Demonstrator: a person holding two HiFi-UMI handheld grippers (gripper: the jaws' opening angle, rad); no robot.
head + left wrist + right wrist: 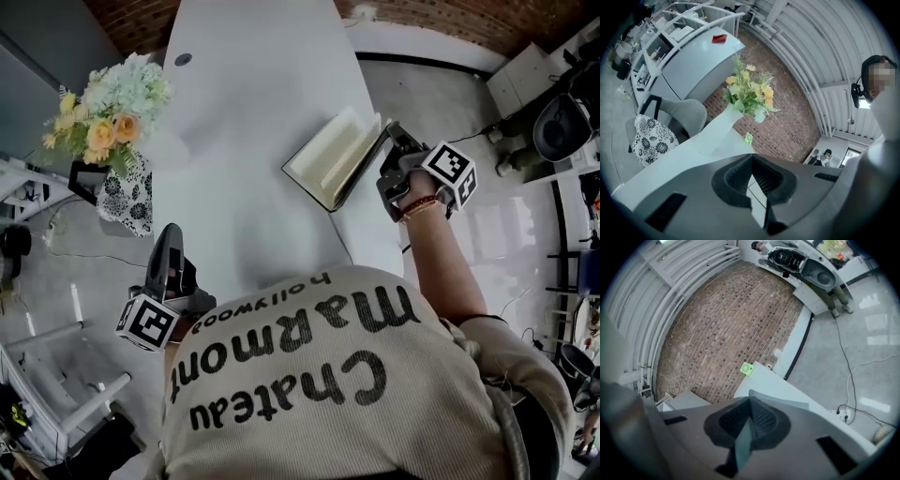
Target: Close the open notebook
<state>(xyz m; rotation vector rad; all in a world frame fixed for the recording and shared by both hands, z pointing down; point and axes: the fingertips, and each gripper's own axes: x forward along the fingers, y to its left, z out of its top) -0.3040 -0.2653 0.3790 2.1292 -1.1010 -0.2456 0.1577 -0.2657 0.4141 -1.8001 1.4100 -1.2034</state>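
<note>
Here, right gripper (392,133) pinching the half-open notebook's (336,155) cover on white counter (253,84), left gripper (169,236) pressed together, empty.

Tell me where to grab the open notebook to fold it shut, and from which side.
Grip the notebook by its dark right cover, at the free long edge, coming from the right side of the table. The cover stands tilted up off the table, so its thin edge is exposed. The right gripper looks pinched on it there.
</note>
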